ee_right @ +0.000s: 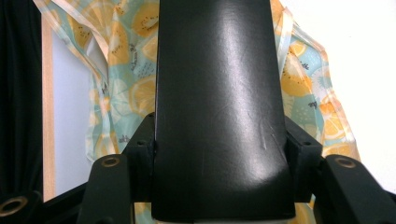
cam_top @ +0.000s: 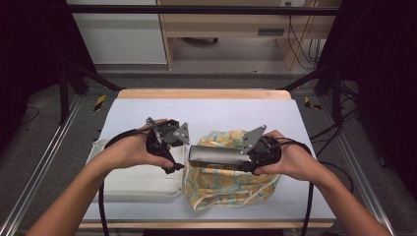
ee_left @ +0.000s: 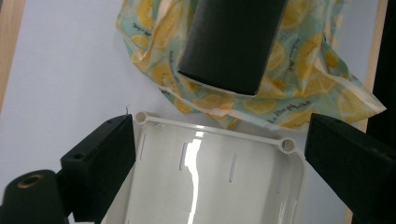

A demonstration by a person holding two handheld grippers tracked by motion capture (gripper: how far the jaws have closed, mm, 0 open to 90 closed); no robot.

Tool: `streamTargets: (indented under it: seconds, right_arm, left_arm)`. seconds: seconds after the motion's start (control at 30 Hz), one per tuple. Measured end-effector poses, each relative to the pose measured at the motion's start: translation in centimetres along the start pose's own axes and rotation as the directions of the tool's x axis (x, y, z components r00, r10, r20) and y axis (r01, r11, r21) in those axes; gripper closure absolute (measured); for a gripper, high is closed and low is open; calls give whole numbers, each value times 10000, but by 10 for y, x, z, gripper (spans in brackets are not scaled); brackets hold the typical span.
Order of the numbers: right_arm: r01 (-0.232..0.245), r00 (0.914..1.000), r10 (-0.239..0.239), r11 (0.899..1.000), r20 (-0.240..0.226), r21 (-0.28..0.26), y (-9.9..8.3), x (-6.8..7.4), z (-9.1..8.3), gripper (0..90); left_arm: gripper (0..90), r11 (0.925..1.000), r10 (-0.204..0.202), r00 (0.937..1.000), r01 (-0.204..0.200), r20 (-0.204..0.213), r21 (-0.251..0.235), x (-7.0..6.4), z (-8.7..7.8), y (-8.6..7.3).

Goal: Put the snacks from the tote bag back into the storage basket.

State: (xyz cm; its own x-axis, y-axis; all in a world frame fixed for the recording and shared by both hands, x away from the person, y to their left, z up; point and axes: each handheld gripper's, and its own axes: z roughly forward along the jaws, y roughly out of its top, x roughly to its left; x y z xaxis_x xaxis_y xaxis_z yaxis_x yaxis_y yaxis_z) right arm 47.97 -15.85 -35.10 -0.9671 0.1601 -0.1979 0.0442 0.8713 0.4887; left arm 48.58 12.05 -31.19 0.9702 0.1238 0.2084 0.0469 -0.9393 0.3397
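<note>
item: black rectangular box, matte, long and slim. location: off the desk, held lengthwise in the right tongs, jaws clamped on its two long sides near one end; free end points toward the left tongs and hangs over the lemon-print plastic bag.

step in hand, as judged: carrying the box across to the white plastic tray. handling note: keep the grip firm, since the box sticks far out past the jaws and may droop or swivel; keep it level, clear the tray's raised rim, then lower flat before letting go.

left tongs: jaws spread wide, holding nothing, poised above the tray's near corner. in the left gripper view the tray lies between the jaws and the box end sits ahead. these tongs stand in the box's likely path and may need to draw aside or steady the tray.

surroundings: bag crumpled, just beside the tray, edge near its rim; it could snag. pale blue mat covers the wooden desk. dark frame posts at both sides.
</note>
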Motion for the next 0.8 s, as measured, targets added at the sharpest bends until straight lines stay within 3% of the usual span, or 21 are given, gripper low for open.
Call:
streamTargets:
  seconds: [0.4,0.63,0.8]
  right_arm:
    - [260,9995,-263,9995,-190,-173,10,11,0,435]
    - [301,9992,-311,9988,-237,-399,15,13,-2,435]
    - [469,9985,-479,9982,-270,-368,21,15,-1,434]
  left_arm:
    - [104,9952,780,9965,-796,304,567,-8,13,18]
    - [136,9934,837,9956,-866,420,749,-8,18,20]
    - [196,9886,1088,9918,-1150,676,969,-8,20,23]
